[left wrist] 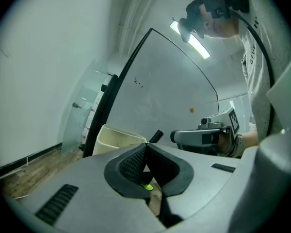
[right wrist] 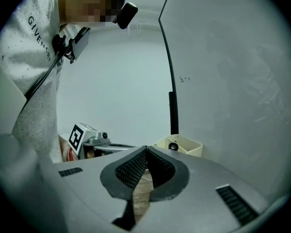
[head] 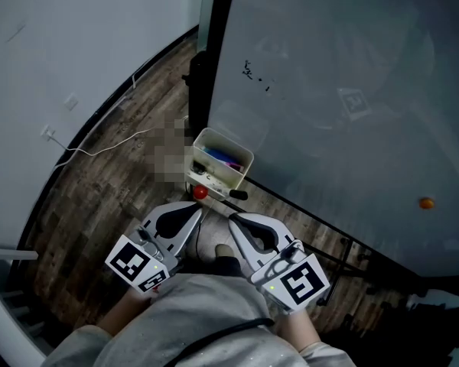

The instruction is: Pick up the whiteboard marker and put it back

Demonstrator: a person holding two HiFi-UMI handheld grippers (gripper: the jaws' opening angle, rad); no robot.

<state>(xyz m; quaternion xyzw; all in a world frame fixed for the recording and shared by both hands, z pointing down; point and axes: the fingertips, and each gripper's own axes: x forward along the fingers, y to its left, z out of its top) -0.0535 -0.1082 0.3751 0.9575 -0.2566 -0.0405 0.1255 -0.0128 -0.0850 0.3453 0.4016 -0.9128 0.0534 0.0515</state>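
Both tongs are clenched with nothing in them: the left gripper [head: 197,209] shows its ribbed black rubber pads meeting at the tips in its own view [left wrist: 146,147], and the right gripper [head: 233,222] shows the same [right wrist: 146,149]. I hold both just short of the cream rectangular plastic tray [head: 231,176], tips aimed at it, grey moulded shells side by side. The black-capped whiteboard marker [head: 234,194] lies along the tray's near side with its cap poking past the corner, and neither gripper touches it. A small red round object [head: 200,192] sits at the same near side, and inside the tray are blue and pink pieces too small to name. The tray hangs at the bottom edge of the big smooth grey whiteboard [head: 352,90], which has faint scribbles above the tray and an orange dot [head: 426,202] far off to the side. Below the tray is a dark wood-plank floor [head: 115,189]; beyond it a thin white cable [head: 107,150] trails toward the plain white wall [head: 76,37].
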